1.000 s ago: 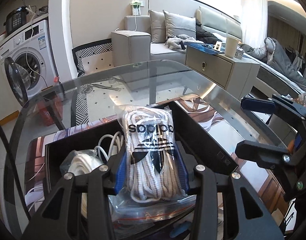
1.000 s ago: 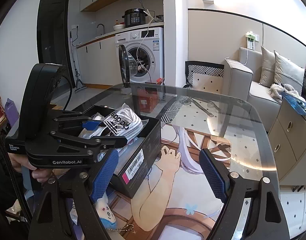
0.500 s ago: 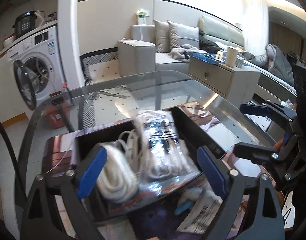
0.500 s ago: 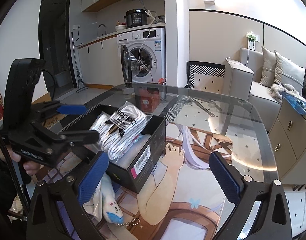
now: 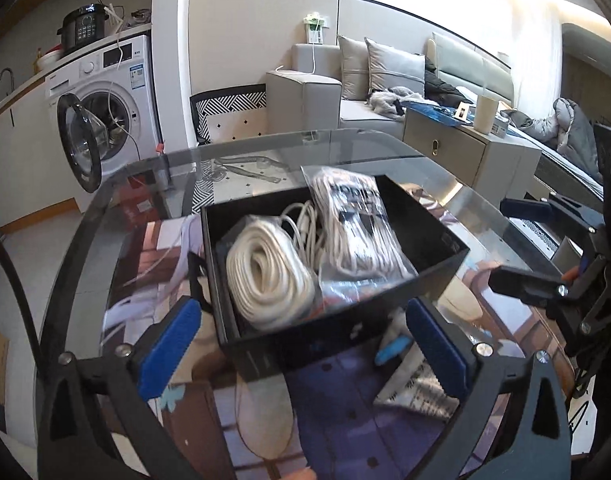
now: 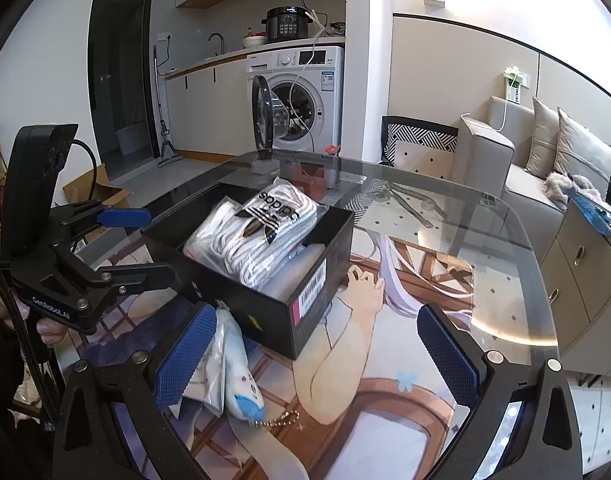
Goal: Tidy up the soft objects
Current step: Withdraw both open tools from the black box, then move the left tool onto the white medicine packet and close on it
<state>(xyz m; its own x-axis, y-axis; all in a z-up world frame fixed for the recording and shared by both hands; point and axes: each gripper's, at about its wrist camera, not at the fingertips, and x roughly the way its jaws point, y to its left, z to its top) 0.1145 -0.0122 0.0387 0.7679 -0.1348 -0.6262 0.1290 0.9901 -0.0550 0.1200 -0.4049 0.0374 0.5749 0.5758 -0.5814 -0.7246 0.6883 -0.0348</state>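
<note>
A black box [image 5: 425, 276] stands on the glass table [image 5: 105, 208]. In it lie a clear adidas bag of white laces [image 5: 357, 224] and a coil of white cord [image 5: 265, 272]; the bag also shows in the right wrist view [image 6: 261, 236], inside the box [image 6: 265, 320]. My left gripper [image 5: 301, 344] is open and empty, just in front of the box. My right gripper [image 6: 317, 356] is open and empty, near the box's front corner. A small white and blue soft toy in plastic [image 6: 233, 376] lies by its left finger.
A printed mat [image 6: 385, 360] covers the table under the glass. A washing machine [image 6: 301, 96] with its door open stands behind. A sofa [image 6: 545, 160] and a low cabinet [image 6: 585, 272] are to the right. The toy also shows in the left wrist view [image 5: 405, 368].
My left gripper opened, let go of the adidas bag into the box, and drew back. My right gripper moved slightly back, still open.
</note>
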